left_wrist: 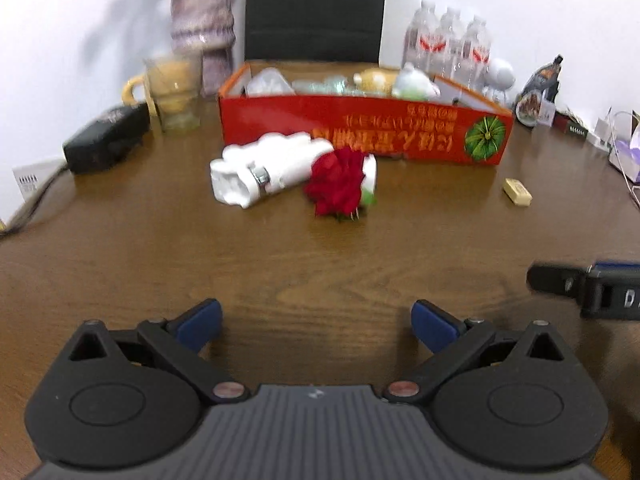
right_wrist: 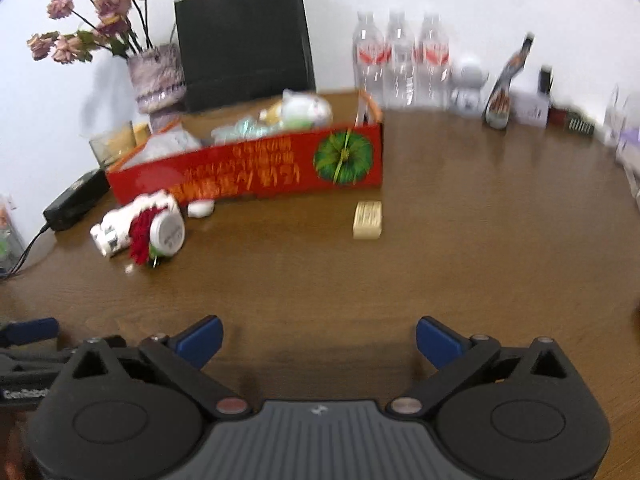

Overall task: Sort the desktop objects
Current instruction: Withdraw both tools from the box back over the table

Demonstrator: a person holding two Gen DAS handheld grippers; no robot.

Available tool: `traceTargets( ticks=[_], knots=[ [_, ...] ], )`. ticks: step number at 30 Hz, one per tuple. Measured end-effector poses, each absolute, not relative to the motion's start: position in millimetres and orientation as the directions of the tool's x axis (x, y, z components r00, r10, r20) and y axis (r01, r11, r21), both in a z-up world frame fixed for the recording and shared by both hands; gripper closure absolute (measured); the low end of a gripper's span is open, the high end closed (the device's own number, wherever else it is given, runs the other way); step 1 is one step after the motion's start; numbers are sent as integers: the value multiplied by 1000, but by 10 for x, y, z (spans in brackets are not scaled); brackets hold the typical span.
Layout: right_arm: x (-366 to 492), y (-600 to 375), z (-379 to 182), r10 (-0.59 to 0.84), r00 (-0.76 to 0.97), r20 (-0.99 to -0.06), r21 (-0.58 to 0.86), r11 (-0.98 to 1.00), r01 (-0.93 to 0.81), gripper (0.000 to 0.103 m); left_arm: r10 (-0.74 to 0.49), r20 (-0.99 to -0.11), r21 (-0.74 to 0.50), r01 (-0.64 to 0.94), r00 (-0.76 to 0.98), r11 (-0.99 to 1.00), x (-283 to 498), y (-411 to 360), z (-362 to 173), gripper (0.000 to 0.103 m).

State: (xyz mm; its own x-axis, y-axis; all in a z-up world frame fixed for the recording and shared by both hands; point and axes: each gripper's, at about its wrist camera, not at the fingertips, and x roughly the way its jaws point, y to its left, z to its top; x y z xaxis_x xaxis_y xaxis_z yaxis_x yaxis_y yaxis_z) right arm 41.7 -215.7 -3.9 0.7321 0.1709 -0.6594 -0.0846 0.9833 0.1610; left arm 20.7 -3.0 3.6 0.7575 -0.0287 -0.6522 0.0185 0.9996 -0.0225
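A red cardboard box [left_wrist: 360,128] [right_wrist: 248,168] holding several soft toys and packets stands at the back of the brown table. In front of it lie a white plaster hand [left_wrist: 264,174] [right_wrist: 120,224], a red rose [left_wrist: 338,184] [right_wrist: 140,236] and a white jar [right_wrist: 170,230] on its side. A small beige block [left_wrist: 517,191] [right_wrist: 368,219] lies to the right. My left gripper [left_wrist: 316,326] is open and empty, well short of the rose. My right gripper [right_wrist: 319,342] is open and empty, well short of the beige block.
A vase of dried flowers [right_wrist: 156,76], a glass mug [left_wrist: 176,92], a black power adapter [left_wrist: 106,138] with cable, a black bag [right_wrist: 244,36], three water bottles [right_wrist: 400,60] and small ornaments [right_wrist: 500,92] line the back edge. The right gripper's finger [left_wrist: 560,278] shows at the left wrist view's right.
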Motion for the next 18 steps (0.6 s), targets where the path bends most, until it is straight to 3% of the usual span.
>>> traceTargets(
  ticks=[6, 18],
  knots=[
    [352, -1939, -133, 101, 757, -645, 19, 993, -116, 0, -15, -641, 6, 25, 767, 1000, 186, -70, 13, 0],
    [364, -1876, -136, 113, 755, -646, 24, 991, -128, 0, -13, -643, 7, 22, 766, 1000, 213, -99, 10, 0]
  ],
)
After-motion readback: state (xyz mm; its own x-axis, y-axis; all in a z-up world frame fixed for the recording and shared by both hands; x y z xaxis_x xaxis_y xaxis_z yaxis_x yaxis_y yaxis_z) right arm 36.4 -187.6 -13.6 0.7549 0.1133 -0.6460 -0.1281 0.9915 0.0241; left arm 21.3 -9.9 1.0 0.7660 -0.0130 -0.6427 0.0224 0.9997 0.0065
